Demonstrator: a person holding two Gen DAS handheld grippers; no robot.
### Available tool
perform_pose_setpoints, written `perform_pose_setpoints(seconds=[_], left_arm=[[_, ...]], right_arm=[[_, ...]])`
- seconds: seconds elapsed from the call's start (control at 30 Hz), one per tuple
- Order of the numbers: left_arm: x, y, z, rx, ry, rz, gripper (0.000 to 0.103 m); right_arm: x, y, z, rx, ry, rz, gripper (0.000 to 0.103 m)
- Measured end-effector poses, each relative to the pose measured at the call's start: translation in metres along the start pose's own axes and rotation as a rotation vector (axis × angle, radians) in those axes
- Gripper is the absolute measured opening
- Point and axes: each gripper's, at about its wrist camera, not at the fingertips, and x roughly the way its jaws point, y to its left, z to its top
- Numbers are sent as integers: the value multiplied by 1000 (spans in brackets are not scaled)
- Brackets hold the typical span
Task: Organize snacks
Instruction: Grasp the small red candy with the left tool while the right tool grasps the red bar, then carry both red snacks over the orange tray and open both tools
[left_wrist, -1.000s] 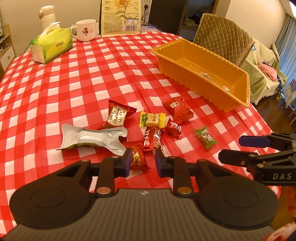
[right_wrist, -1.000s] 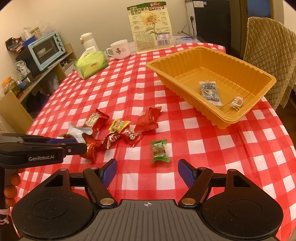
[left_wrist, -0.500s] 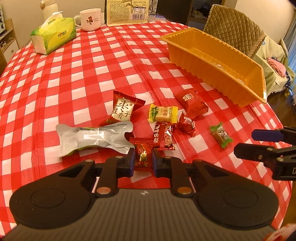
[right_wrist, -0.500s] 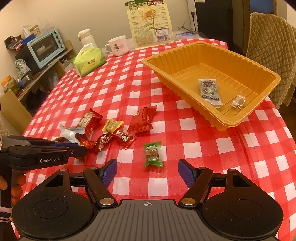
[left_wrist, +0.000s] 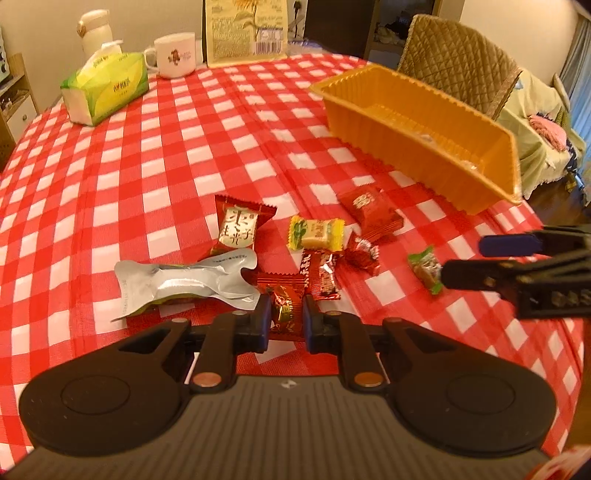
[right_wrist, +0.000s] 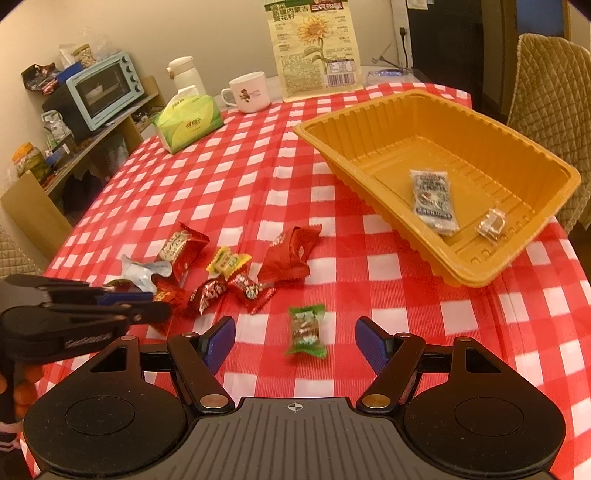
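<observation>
My left gripper (left_wrist: 285, 317) is shut on a small red-and-gold candy (left_wrist: 282, 308) at the near edge of a snack pile on the checked tablecloth. Around it lie a silver pouch (left_wrist: 184, 282), a red packet with white characters (left_wrist: 238, 227), a yellow candy (left_wrist: 316, 233), a dark red bar (left_wrist: 321, 275) and a larger red packet (left_wrist: 371, 210). My right gripper (right_wrist: 295, 341) stands open, its pads either side of a green-wrapped candy (right_wrist: 306, 329) without touching it. The orange tray (right_wrist: 554, 206) at the right holds a grey sachet (right_wrist: 432, 199) and a clear-wrapped sweet (right_wrist: 493, 223).
A tissue box (left_wrist: 105, 86), a white mug (left_wrist: 173, 55), a thermos (left_wrist: 96, 33) and a tall sunflower-seed bag (right_wrist: 314, 51) stand at the table's far side. A quilted chair (left_wrist: 458, 55) stands behind the tray. Shelves with a toaster oven (right_wrist: 101, 88) are at the left.
My left gripper's jaws closed in from either side onto the red-and-gold candy. My right gripper drew nearer the green candy, which now lies between its open pads.
</observation>
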Motion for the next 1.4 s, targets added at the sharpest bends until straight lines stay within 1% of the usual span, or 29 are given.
perform_pose_setpoints(seconds=[0.13, 0.23, 0.3, 0.33, 0.6, 0.87, 1.0, 1.07, 1.1, 1.17, 1.27, 1.4], left_arm=[[-18, 4, 0, -24, -31, -3, 15], [-29, 12, 1, -53, -53, 15, 15], [-34, 19, 2, -73, -66, 35, 15], [-37, 22, 3, -84, -71, 45, 15], [-47, 56, 3, -171, -95, 133, 15], [-54, 77, -3, -218, -98, 179, 15], [-54, 81, -5, -229, -94, 184, 15], [-54, 81, -5, -229, -92, 183, 15], [-54, 81, -5, -229, -92, 182, 15], [-54, 80, -5, -228, -94, 180, 15], [-55, 77, -2, -221, -100, 173, 15], [-55, 71, 4, -198, -108, 155, 15]], right_arm=[[6, 2, 9, -21, -14, 5, 72], [13, 3, 16, -41, -30, 4, 72], [18, 5, 21, -54, -42, 4, 65], [21, 5, 24, -62, -45, 5, 60], [47, 9, 45, -88, -40, 4, 50], [76, 11, 48, -111, 7, -20, 43], [86, 10, 48, -108, 23, -31, 40], [91, 9, 48, -105, 36, -37, 33], [92, 9, 48, -105, 37, -37, 32], [91, 10, 48, -116, 31, -40, 27], [85, 10, 49, -120, 16, -42, 26], [68, 8, 52, -85, -12, -9, 26]])
